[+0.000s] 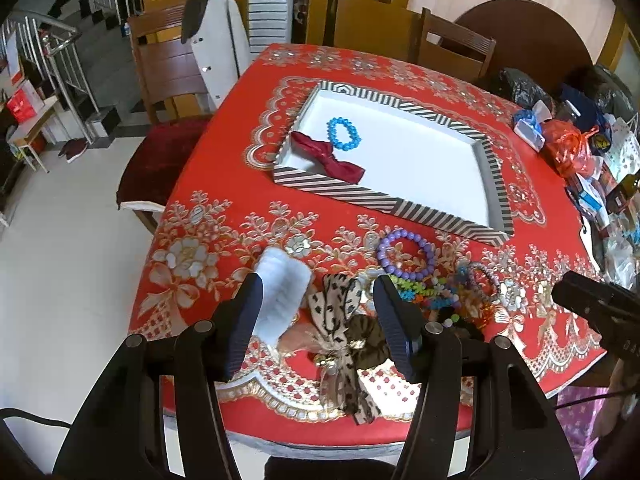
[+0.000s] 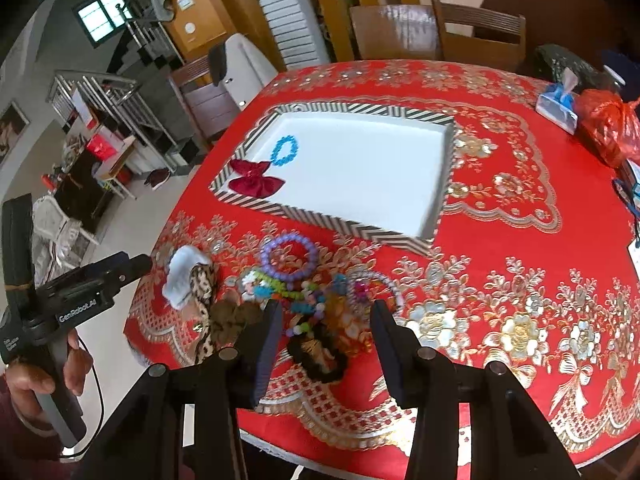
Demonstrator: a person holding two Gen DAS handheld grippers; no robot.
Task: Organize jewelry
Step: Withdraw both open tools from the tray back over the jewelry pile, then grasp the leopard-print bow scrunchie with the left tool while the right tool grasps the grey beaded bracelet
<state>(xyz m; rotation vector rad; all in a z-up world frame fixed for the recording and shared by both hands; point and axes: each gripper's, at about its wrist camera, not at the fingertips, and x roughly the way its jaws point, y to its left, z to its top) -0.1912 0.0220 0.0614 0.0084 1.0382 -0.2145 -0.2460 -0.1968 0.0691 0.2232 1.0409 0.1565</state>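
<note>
- Left gripper (image 1: 318, 320): fingers spread, holding nothing, over the spotted bow (image 1: 340, 312) by the white clip (image 1: 280, 292).
- Striped tray (image 1: 340, 190): only a red bow (image 1: 328, 158) and a blue bracelet (image 1: 343, 133) are inside.
- Purple bracelet (image 1: 406, 255) and the bead pile (image 2: 304, 300) wait on the worktop (image 1: 540, 248); most seems left.
- Right gripper (image 2: 324, 344): fingers apart, empty, above the pile.

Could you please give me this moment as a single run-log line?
tray: blue bracelet, red bow inside | pile: unsorted, near table edge | left gripper: open, empty | right gripper: open, empty
</note>
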